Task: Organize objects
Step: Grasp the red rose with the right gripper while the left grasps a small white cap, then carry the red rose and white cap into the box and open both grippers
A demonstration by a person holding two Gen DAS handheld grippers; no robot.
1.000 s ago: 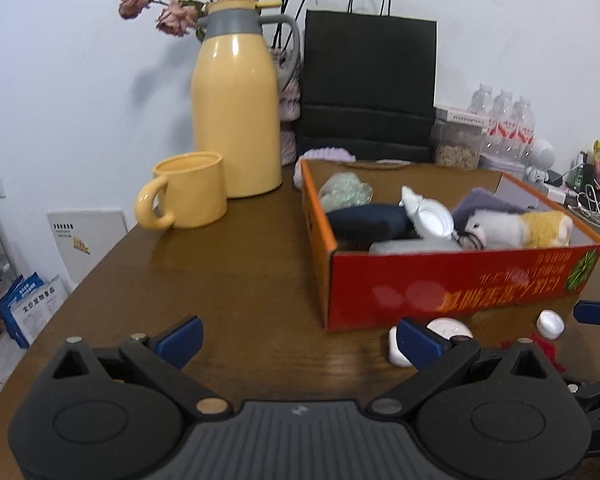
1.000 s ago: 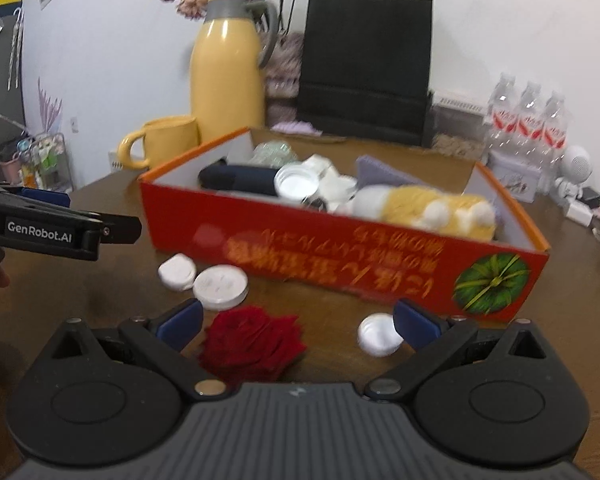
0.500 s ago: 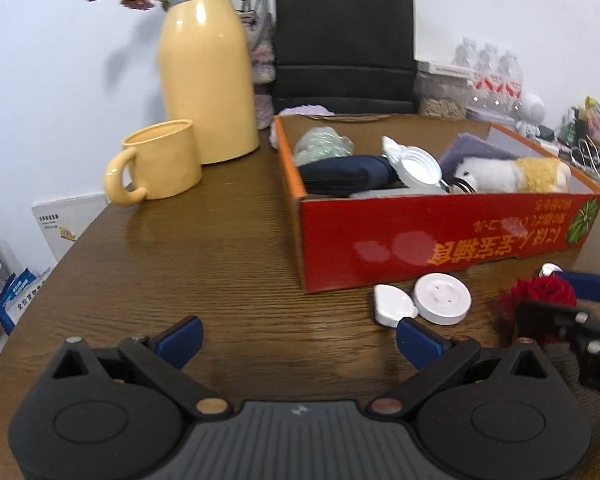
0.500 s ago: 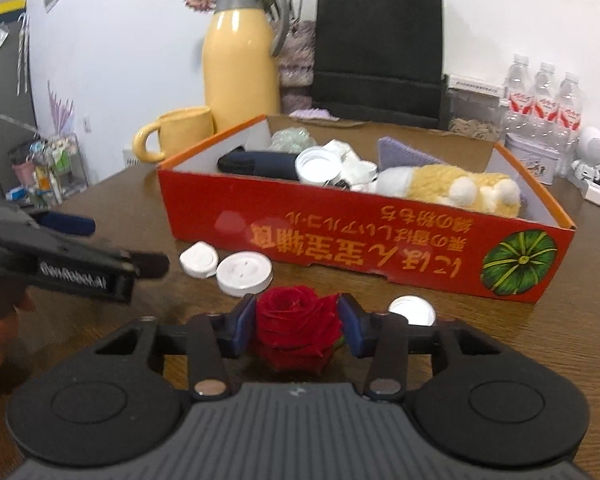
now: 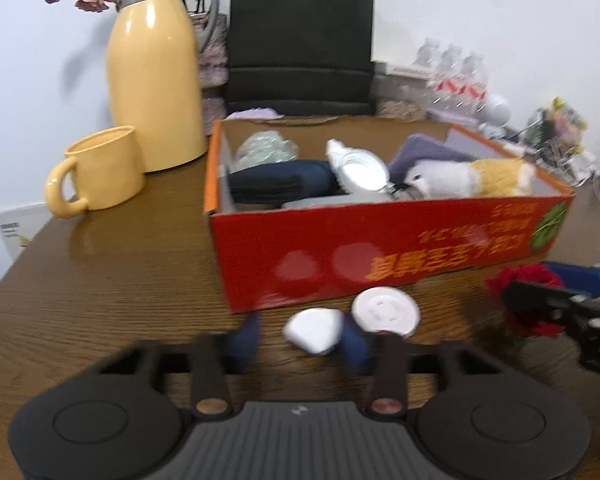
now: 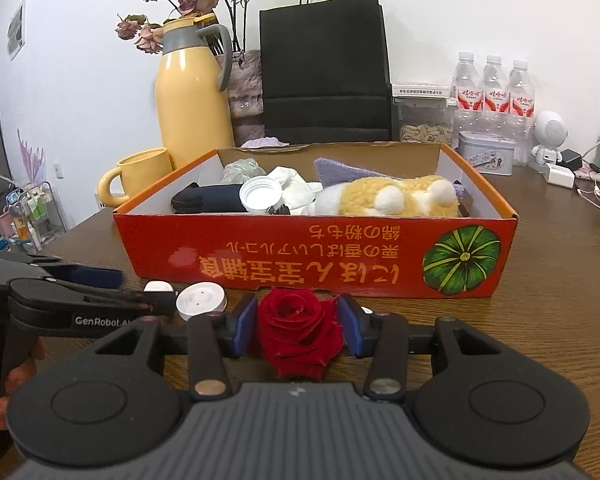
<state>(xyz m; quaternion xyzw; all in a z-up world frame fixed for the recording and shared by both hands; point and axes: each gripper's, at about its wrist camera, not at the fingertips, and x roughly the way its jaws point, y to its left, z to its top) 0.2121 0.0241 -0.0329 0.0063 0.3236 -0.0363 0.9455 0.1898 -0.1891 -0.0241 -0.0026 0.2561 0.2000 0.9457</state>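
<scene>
Pickup step here: my right tongs (image 6: 298,326) are clamped on the red fabric rose (image 6: 300,330) at 6 o'clock of the orange cardboard box (image 6: 316,258). My left tongs (image 5: 300,340) have just been closing, straddling the small white plastic cap (image 5: 312,330) on the desk (image 5: 112,292); can't tell if they're gripping. Next: lift both into the box.

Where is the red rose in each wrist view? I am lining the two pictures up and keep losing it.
Left wrist view: the red rose sits at the far right, in front of the red box's right end, partly behind the other tongs.
Right wrist view: the red rose is at lower centre, between the tongs' blue pads.
Shared landmark: the red box.
</scene>
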